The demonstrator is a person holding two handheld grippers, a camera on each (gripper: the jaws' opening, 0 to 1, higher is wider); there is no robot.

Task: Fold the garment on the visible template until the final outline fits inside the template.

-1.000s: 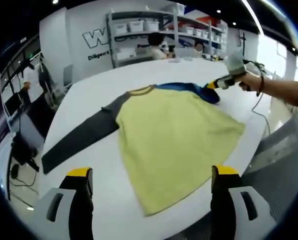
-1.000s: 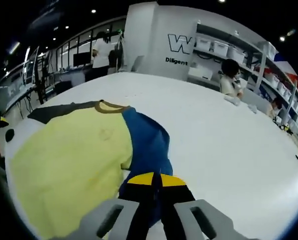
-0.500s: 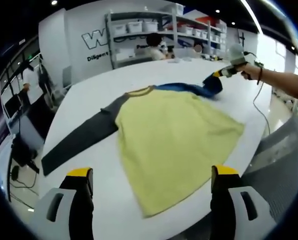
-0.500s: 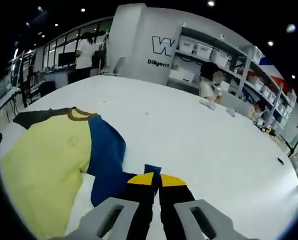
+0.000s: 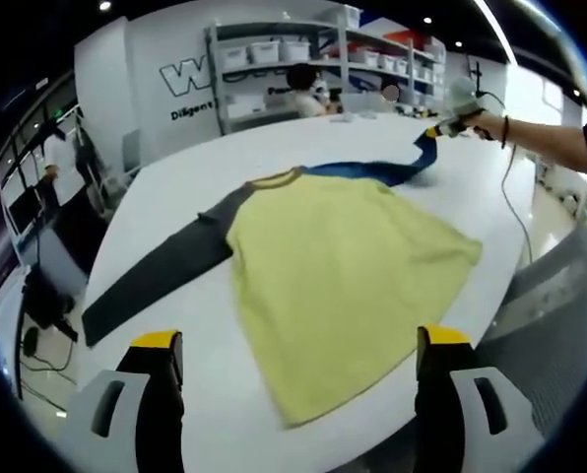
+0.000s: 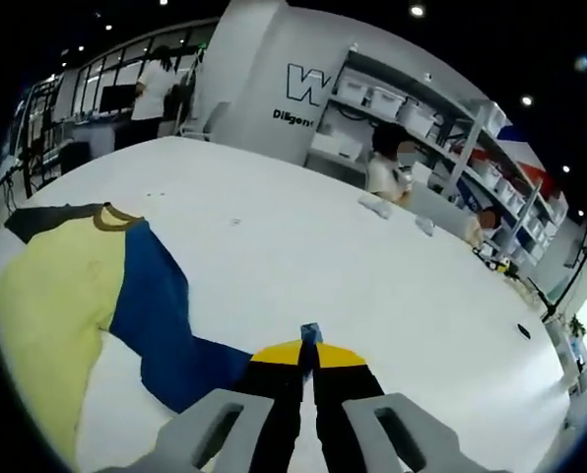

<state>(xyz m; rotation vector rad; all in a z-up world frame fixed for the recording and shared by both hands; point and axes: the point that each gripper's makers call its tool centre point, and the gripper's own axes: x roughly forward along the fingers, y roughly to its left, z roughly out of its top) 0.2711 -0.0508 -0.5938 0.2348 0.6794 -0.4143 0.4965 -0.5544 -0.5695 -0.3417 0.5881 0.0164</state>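
Centrally in the left gripper view, a long-sleeved shirt (image 5: 343,276) lies flat on the white surface (image 5: 185,374), its pale yellow body spread across the middle of the frame toward the lower centre. Its dark grey sleeve (image 5: 161,271) runs out straight toward the left of the frame, lying flat. The brown-trimmed collar (image 5: 279,178) sits at the upper middle. The blue sleeve (image 5: 382,170) stretches from the shoulder toward the upper right, where its cuff end rises off the surface, pinched in the right gripper (image 5: 439,130), which a hand (image 5: 481,120) holds at the upper right of the frame.

The left gripper (image 5: 298,370) hangs over the near edge of the surface with its two yellow-tipped fingers (image 5: 159,340) spread wide apart, gripping nothing; the shirt's hem lies between them in the picture, beyond the tips.

From the right gripper view, the right gripper's fingers (image 6: 284,360) are pressed together at the bottom centre, clamped on the blue cuff, a small bit of which sticks up just above the yellow tips. The blue sleeve trails down-left from there to the yellow body at the left edge of the frame.

Shelving with white bins (image 5: 274,59) stands against the far wall at the upper middle of the left gripper view, and a seated person (image 6: 382,172) is near it.
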